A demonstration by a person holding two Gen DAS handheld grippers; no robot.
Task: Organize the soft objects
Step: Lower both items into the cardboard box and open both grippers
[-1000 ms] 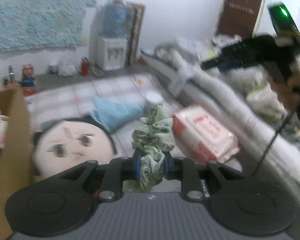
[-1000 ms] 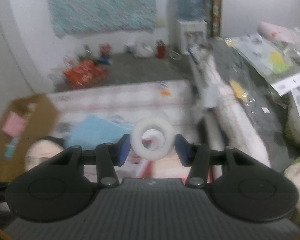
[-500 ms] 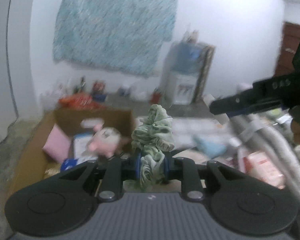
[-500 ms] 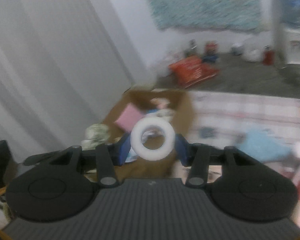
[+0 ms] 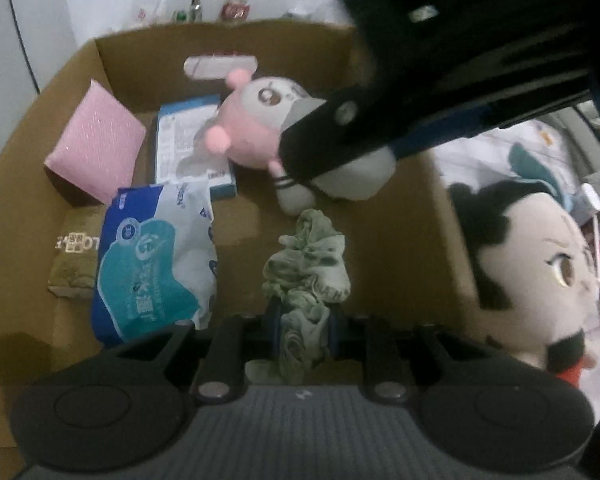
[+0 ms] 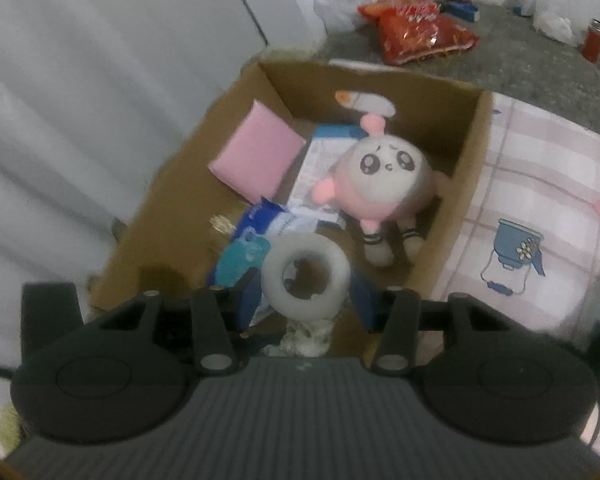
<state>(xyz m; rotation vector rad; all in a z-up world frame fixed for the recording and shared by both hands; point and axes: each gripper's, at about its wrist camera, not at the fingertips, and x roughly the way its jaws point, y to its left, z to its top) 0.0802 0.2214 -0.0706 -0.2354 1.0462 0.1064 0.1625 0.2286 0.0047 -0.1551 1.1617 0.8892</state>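
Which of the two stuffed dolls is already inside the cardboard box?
The round pink-and-white plush doll with big eyes lies inside the brown cardboard box. The larger black-haired plush doll lies outside it, against the box's outer wall.

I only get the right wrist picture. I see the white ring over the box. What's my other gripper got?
Observer: The left gripper is shut on a green scrunchie, above the cardboard box.
Child: Anything beside the box I can't see?
Observer: Yes, a big doll-face plush lies just outside the box's right wall.
Child: Where does my right gripper show there?
Observer: It crosses the top right, covering part of the pink plush.
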